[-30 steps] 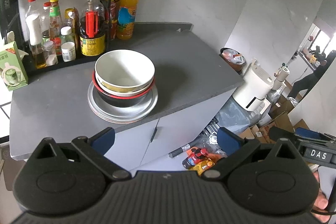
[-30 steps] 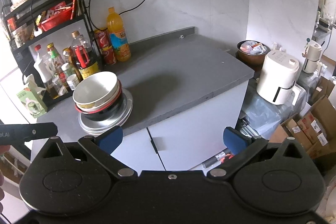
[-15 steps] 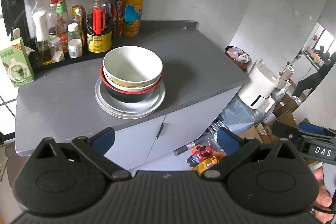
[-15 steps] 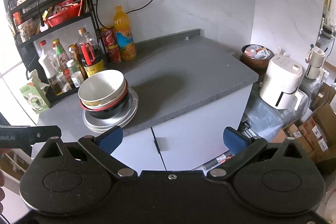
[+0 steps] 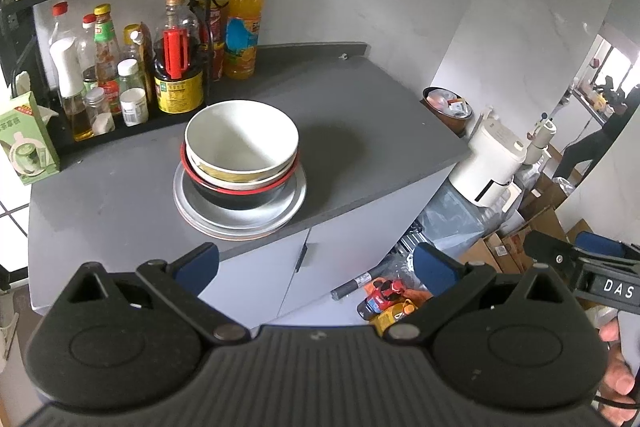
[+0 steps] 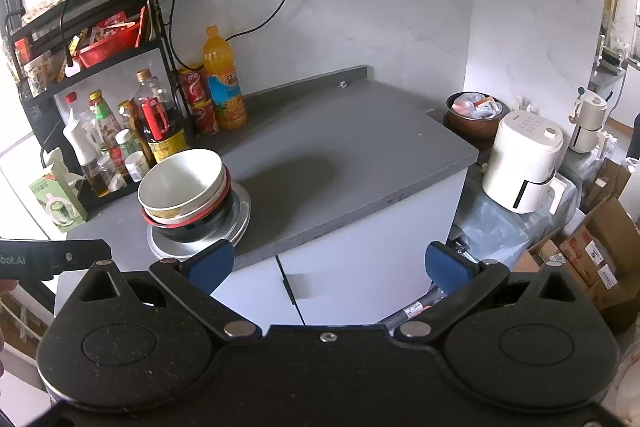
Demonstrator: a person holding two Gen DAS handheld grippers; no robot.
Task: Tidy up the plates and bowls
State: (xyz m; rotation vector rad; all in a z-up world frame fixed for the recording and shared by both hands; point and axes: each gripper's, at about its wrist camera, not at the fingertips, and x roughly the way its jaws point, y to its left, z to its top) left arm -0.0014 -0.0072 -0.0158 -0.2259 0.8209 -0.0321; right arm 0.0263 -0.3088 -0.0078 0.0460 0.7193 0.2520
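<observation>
Counter: the grey stone countertop (image 5: 120, 195) fills more of my left view than a second ago and sits lower in both views, so I have drawn nearer to it while tilting up.
Stack: the dishes stand as one pile near the front edge, on the rack side; it has not shifted on the counter.
Plates: the flat silver metal plates (image 5: 240, 223) lie at the bottom, a reddish rim peeping out beneath them.
Bowls: a black bowl with a red rim (image 5: 240, 197) sits on the plates, and the cream ceramic bowl (image 5: 242, 137) nests on top, tilted slightly in the right view.
Left gripper (image 5: 316, 261): my jaws gape wide, holding nothing, short of the counter edge.
Right gripper (image 6: 326, 261): likewise spread wide and empty, well apart from the pile.
Meaning: nested like this, the pile fits either a finished tidy-up or dishes awaiting sorting; I cannot tell which.
</observation>
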